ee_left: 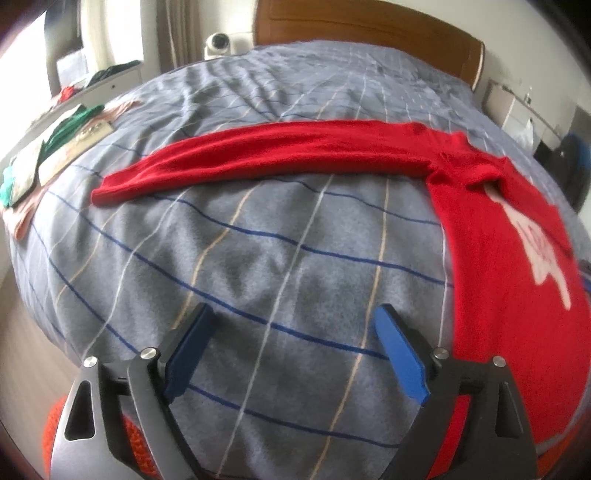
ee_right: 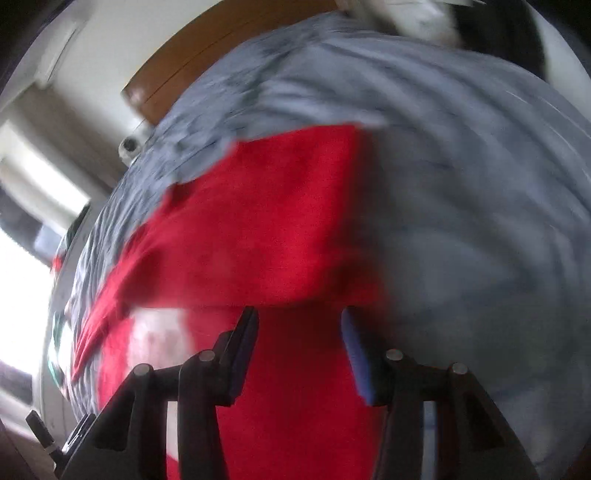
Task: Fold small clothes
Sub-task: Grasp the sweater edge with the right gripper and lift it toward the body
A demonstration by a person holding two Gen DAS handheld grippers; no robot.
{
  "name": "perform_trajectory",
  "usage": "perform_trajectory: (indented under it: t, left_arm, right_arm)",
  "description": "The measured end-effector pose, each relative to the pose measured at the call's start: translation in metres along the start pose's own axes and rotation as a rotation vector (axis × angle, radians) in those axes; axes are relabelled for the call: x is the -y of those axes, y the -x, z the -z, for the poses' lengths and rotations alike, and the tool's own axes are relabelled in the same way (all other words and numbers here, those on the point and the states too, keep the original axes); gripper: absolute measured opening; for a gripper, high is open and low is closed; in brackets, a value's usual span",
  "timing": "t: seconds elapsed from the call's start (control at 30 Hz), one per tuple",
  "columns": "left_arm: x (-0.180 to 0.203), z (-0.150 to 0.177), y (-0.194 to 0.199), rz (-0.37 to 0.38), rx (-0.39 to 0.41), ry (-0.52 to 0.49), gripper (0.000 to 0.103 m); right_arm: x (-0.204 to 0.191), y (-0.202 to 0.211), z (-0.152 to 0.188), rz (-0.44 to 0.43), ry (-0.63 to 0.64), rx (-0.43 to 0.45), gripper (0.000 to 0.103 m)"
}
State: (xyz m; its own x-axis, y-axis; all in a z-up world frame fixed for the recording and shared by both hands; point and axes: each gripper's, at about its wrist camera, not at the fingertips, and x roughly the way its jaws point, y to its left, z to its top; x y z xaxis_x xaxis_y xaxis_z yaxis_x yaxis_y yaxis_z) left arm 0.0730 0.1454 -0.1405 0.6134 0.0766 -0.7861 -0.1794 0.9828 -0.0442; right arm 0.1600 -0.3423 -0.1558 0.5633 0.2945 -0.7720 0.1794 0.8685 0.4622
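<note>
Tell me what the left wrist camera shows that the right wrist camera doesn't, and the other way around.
Only the left wrist view shows the red sweater's long sleeve stretched out flat across the bed, the stack of folded clothes at the bed's far left edge, and the open left gripper above bare blanket. Only the right wrist view, which is blurred, shows the open right gripper right above the sweater body, where a red panel looks folded over. Both show the red sweater, the grey checked blanket and the wooden headboard.
</note>
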Motion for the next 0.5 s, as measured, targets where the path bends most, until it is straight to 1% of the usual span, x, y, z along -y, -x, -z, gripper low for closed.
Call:
perform_trajectory:
  t: [0.07,0.13,0.17,0.23,0.3,0.4,0.47,0.5]
  left_arm:
    - [0.004,0.000,-0.001,-0.009,0.000,-0.013,0.091]
    - [0.006,0.000,-0.002,-0.018,0.003,-0.017,0.092]
    - [0.007,0.000,-0.002,-0.025,0.006,-0.015,0.092]
    - [0.008,0.000,-0.003,-0.035,0.009,-0.011,0.093]
    - [0.009,0.000,-0.003,-0.040,0.010,-0.013,0.093]
    - [0.009,0.002,-0.002,-0.033,0.008,-0.009,0.093]
    - [0.007,0.002,-0.001,-0.025,0.004,-0.002,0.093]
    - [0.006,0.002,-0.001,-0.021,0.002,0.002,0.093]
  right_arm:
    - [0.007,0.019,0.010,0.046,0.023,0.021,0.046]
    - [-0.001,0.034,0.019,0.051,0.083,0.041,0.046]
    - [-0.011,0.039,0.020,0.055,0.138,0.043,0.046]
    - [-0.049,0.043,0.025,0.058,0.299,0.044,0.046]
    - [-0.097,0.036,0.031,0.054,0.479,0.030,0.046]
    - [-0.181,0.010,0.049,0.013,0.753,-0.012,0.046]
    - [-0.231,-0.014,0.060,-0.035,0.896,-0.040,0.046]
    - [-0.255,-0.027,0.066,-0.045,0.965,-0.050,0.046]
